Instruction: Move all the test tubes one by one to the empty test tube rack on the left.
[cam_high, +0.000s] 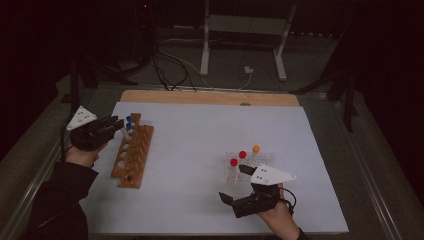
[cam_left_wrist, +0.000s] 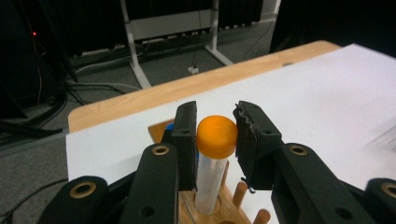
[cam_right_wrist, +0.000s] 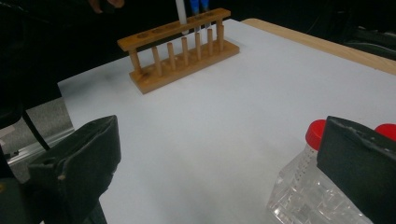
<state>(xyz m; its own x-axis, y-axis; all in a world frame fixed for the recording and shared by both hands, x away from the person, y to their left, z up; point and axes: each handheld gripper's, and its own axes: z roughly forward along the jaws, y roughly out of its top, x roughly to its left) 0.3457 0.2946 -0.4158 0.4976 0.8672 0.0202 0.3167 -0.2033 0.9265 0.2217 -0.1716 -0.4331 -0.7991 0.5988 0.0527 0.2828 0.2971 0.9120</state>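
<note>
The left gripper (cam_left_wrist: 215, 135) had its jaws clenched on an orange-capped tube (cam_left_wrist: 215, 158) — its lower end sat in a hole of the wooden rack (cam_high: 133, 152). The right gripper (cam_high: 239, 186) rested on the counter (cam_high: 200, 150) beside a clear rack (cam_right_wrist: 308, 198), jaws released — nothing between them.

No legible text, label or number on any item. Graduation marks on the clear rack's (cam_right_wrist: 308, 196) tubes (cam_right_wrist: 312, 140) too blurred to read.

I see my left gripper (cam_left_wrist: 215, 135) with its fingers (cam_left_wrist: 186, 135) clamped on the orange cap of a clear tube (cam_left_wrist: 212, 179), whose lower end sits in a hole of the wooden rack (cam_left_wrist: 219, 212) on the white worktop (cam_left_wrist: 327, 93). Behind it, possibly a blue cap (cam_left_wrist: 169, 127).
</note>
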